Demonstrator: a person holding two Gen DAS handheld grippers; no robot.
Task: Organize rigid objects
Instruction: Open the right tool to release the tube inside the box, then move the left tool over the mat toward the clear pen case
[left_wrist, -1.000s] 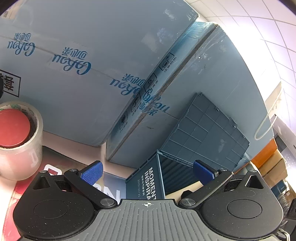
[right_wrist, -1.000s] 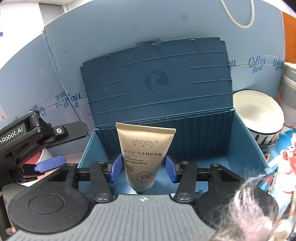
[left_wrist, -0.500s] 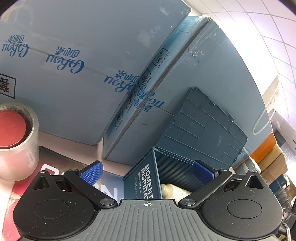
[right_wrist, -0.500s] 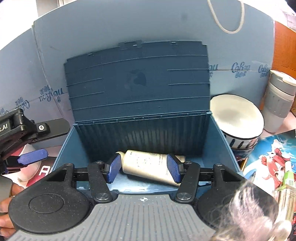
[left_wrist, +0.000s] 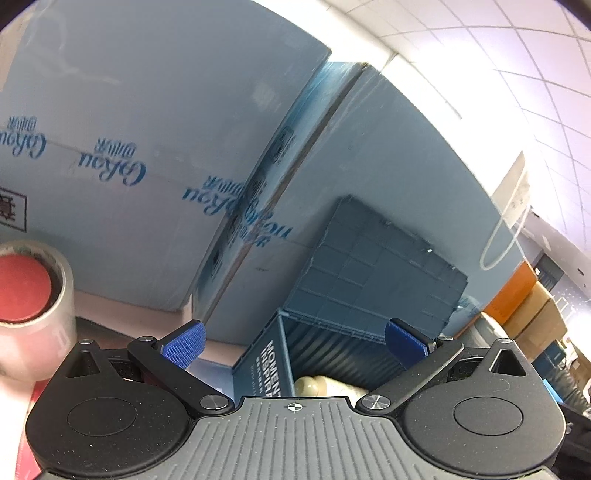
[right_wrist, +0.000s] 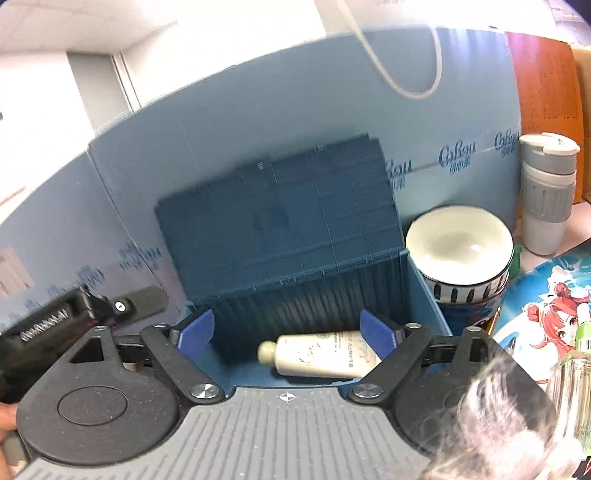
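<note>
At far left in the left wrist view stands a roll of clear packing tape (left_wrist: 35, 306), glossy and hollow, with a red disc (left_wrist: 20, 288) inside its core. The left gripper (left_wrist: 293, 341) is spread wide with nothing between its ribbed blue pads. Ahead of it rise pale blue printed cartons (left_wrist: 147, 166), matte cardboard with taped seams.

The dark blue plastic storage box (right_wrist: 424, 291), ribbed like a shipping container, sits in front of both tools with its lid (right_wrist: 277, 210) leaning back against the cartons. The cream hand-cream tube (right_wrist: 325, 352) lies flat on the box floor, its long axis running left to right, cap toward the left. The right gripper (right_wrist: 286, 334) is the nearer; its jaws are opening, the pads apart from the tube, which lies below and slightly right of centre.

To the right, a round white-lidded tin (right_wrist: 461, 254) touches the box wall; farther right stands a grey-banded tumbler (right_wrist: 548, 195), smooth and cylindrical.
</note>
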